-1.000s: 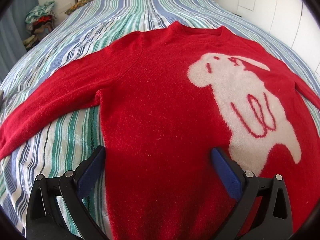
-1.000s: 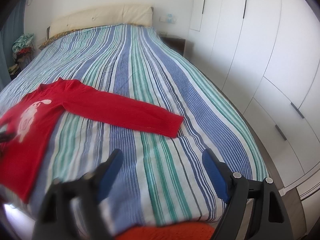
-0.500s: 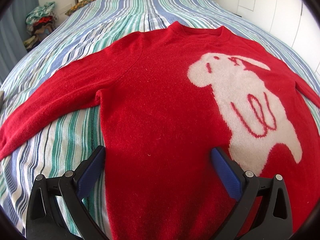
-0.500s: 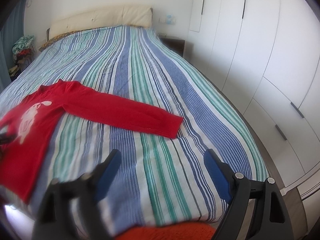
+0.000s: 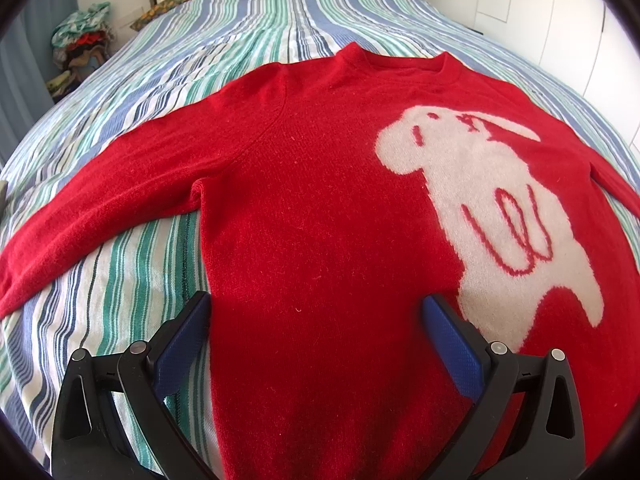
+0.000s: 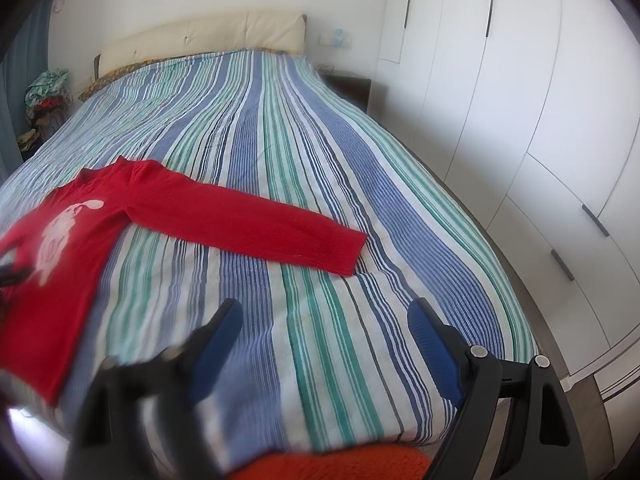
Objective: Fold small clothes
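Left wrist: sweater (image 5: pixel 320 208) flat on bed (image 5: pixel 256 20), left tongs (image 5: pixel 316 320) wide apart, empty.

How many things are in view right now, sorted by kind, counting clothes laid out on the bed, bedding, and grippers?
Clothes laid out: 1, the red sweater, spread flat with both sleeves out.
Bedding: 1, the striped bedspread under it.
Grippers: 2, the left gripper above the sweater's body and the right gripper above bare bedspread, both with jaws open and empty.
Total: 4.

Red sweater (image 5: pixel 320 208) lies flat, unfolded, sleeves spread.
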### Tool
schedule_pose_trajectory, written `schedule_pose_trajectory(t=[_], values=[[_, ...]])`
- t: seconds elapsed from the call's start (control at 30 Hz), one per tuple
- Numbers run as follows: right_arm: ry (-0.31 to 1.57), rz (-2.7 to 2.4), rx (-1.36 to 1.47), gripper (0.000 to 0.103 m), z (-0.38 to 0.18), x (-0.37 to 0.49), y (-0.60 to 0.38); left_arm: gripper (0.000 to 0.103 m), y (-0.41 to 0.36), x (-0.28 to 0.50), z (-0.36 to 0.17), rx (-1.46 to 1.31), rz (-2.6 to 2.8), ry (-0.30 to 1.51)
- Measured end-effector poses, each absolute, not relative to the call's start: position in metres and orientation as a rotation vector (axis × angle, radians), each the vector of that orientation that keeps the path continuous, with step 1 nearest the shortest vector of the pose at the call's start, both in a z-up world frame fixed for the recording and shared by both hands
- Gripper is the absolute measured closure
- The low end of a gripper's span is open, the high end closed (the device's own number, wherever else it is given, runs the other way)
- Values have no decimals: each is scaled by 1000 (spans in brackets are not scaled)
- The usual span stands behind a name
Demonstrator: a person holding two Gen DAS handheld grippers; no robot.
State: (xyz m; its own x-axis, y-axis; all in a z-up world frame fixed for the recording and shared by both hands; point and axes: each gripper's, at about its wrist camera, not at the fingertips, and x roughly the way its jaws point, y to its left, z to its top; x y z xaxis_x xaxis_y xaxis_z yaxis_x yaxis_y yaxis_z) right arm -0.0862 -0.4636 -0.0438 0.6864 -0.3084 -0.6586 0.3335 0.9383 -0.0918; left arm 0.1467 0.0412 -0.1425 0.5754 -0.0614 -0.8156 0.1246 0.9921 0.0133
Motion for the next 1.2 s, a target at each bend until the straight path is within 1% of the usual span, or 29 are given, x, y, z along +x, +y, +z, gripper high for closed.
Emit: schedule_pose_trajectory(t=[0.9, 1.2], values=[[761, -392, 28, 19, -50, -87, -468, 0, 41, 148, -143, 81, -104, 954], [744, -395, 30, 18, -48, -90, -469, 0, 41, 148, -143, 81, -104, 953]])
